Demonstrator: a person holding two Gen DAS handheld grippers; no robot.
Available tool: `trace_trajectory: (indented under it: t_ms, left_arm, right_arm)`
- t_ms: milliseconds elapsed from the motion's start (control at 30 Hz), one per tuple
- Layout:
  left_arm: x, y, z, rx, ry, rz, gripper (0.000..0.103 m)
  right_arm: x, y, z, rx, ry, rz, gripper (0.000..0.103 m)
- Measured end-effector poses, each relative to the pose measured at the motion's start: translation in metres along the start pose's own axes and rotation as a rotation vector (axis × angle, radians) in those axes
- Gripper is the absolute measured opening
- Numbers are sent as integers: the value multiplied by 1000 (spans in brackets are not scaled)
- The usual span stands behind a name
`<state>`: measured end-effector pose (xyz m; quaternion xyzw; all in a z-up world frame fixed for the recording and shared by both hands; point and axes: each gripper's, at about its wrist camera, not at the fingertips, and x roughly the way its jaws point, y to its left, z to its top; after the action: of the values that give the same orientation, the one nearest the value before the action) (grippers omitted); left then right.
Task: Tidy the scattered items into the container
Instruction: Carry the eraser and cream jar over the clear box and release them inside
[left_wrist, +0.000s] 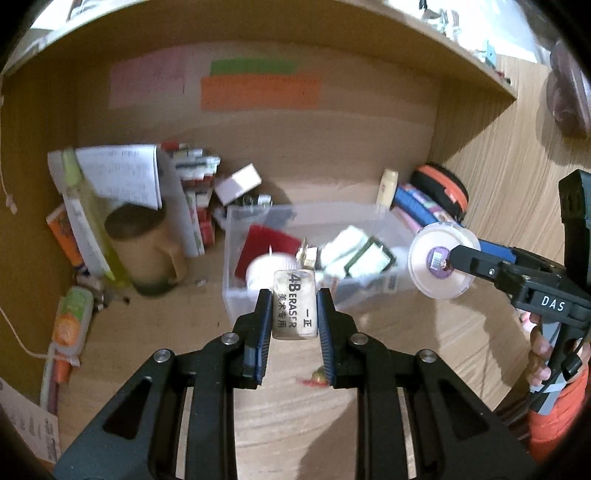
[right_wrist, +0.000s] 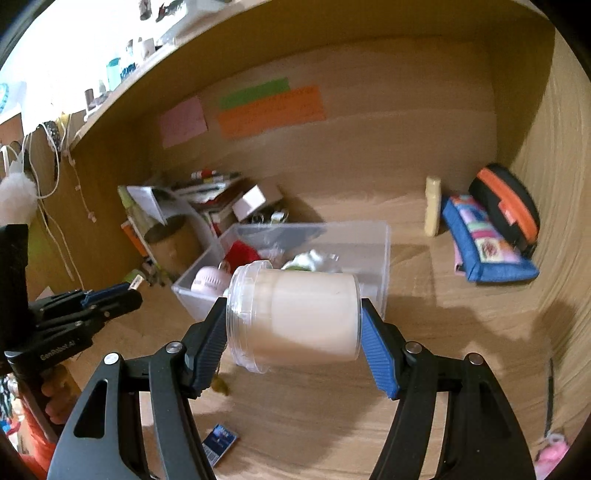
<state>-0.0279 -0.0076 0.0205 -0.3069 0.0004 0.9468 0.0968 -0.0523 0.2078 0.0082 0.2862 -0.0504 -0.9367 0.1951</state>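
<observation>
Carrying two loads at once, a person brings both tools toward the clear plastic container (left_wrist: 236, 295) standing on the wooden surface (left_wrist: 406, 332) of a desk alcove. The left hand-held gripper (left_wrist: 294, 314) pinches a grey eraser (left_wrist: 294, 304) upright between its pads, near the container's front wall. The right hand-held gripper (right_wrist: 293, 325) clamps a clear jar (right_wrist: 295, 317) of cream-coloured contents, lying sideways with its mouth to the left, just short of the container's near corner.

Judging by how things lie, the step in hand is the drop. Doing it well means bringing each item fully over the rim before letting go, and staggering the releases so the tools do not crowd each other. The jar is bulky and round and would likely roll if set on its side, so a low, gentle release among the items already inside suits it.

Seen from the left wrist camera, the jar's round end faces the lens, with a sticker at its middle, and a brown mug (left_wrist: 147, 254) stands by leaning papers. Only the right wrist view shows a small blue packet (right_wrist: 219, 445) lying on the surface in front, not yet collected, and a blue pouch (right_wrist: 487, 247) in full against the right wall.
</observation>
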Motion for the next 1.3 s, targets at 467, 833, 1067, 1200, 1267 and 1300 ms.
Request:
trace_trajectory:
  t_ms: [467, 833, 1067, 1200, 1267, 1300]
  left_arm:
    - [17, -7, 34, 3, -27, -16, 23]
    - [44, 4, 50, -32, -1, -21, 23]
    - [62, 5, 58, -24, 12, -48, 23]
    - [81, 4, 63, -20, 44, -66, 23]
    - [91, 3, 63, -15, 63, -72, 23]
    - [98, 1, 63, -9, 76, -73, 23]
  right_arm:
    - [10, -5, 38, -38, -54, -19, 64]
    - [47, -5, 50, -41, -28, 7, 64]
    - [74, -13, 51, -28, 8, 0, 64]
    - [87, -15, 52, -40, 17, -22, 64]
    - [92, -17, 52, -48, 21, -39, 64]
    - [94, -17, 52, -51, 24, -45, 64]
